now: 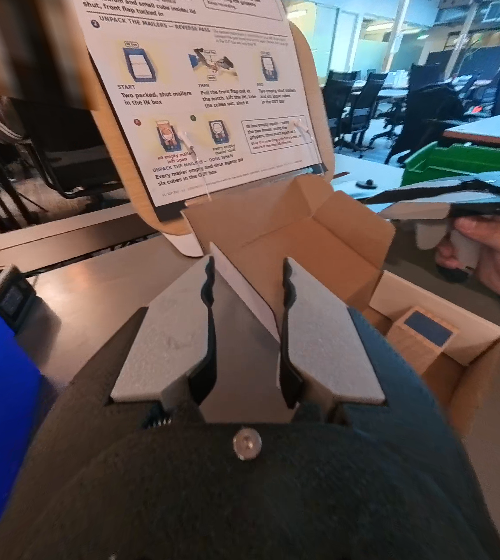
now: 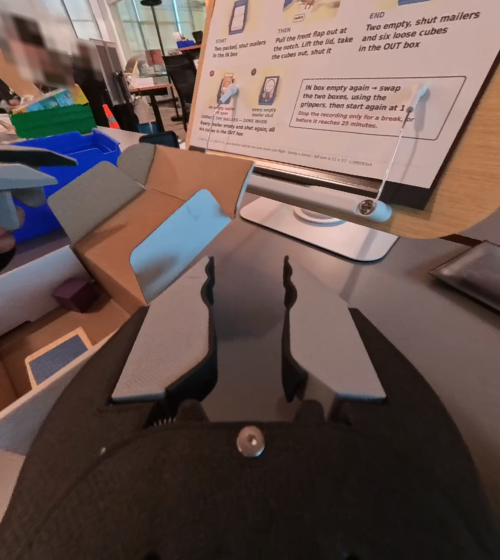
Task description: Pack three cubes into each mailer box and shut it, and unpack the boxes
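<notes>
Both hand-held grippers gape empty — mailer box (image 1: 288,242) lid upright, facing the stand.

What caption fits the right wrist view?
Open right gripper hovers over the dark table, beside an open mailer box holding cubes.

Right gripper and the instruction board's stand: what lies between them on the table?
Nothing: in the right wrist view the open right gripper faces a bare stretch of dark table up to the stand. The mailer box's lid rises left of that line.

One open mailer box (image 2: 139,218), two cubes (image 2: 57,357) (image 2: 76,295), two grippers (image 1: 247,263) (image 2: 247,263), one blue bin (image 2: 70,157), one instruction sheet (image 2: 333,91).
</notes>
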`<state>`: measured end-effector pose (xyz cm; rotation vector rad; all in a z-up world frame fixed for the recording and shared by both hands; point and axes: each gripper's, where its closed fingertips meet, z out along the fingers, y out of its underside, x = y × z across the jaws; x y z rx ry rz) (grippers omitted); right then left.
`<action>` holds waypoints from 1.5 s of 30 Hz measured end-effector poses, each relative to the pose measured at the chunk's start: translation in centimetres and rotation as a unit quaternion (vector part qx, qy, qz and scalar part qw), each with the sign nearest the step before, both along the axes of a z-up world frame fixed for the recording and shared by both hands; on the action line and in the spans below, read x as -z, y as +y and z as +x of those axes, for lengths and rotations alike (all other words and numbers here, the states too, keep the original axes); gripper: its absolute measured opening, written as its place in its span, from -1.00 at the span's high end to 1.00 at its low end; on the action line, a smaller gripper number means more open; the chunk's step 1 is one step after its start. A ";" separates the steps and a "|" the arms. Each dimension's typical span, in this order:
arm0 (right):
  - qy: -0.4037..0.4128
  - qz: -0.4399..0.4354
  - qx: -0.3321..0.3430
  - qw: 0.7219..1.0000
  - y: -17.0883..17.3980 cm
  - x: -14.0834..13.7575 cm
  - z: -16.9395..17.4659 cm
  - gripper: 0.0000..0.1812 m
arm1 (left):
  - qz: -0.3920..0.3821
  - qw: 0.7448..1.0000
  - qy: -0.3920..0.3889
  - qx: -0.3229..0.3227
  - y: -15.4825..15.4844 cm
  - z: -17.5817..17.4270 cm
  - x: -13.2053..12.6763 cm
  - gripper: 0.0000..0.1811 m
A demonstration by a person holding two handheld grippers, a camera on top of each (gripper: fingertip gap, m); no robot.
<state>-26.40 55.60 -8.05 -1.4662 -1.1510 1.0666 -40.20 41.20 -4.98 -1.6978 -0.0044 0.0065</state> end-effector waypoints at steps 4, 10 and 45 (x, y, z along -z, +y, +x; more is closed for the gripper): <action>-0.002 0.002 0.006 1.000 0.4 0.2 0.5 0.53 | -0.004 0.999 -0.043 0.031 -1.8 1.3 0.6 0.52; 0.009 -0.020 -0.005 1.000 0.3 0.1 0.2 0.54 | -0.014 0.999 -0.034 0.029 -7.7 2.2 -2.6 0.64; 0.008 -0.022 -0.043 0.999 -1.4 -0.3 -1.1 0.56 | -0.629 0.756 -0.092 -0.155 -27.3 -20.5 8.8 0.78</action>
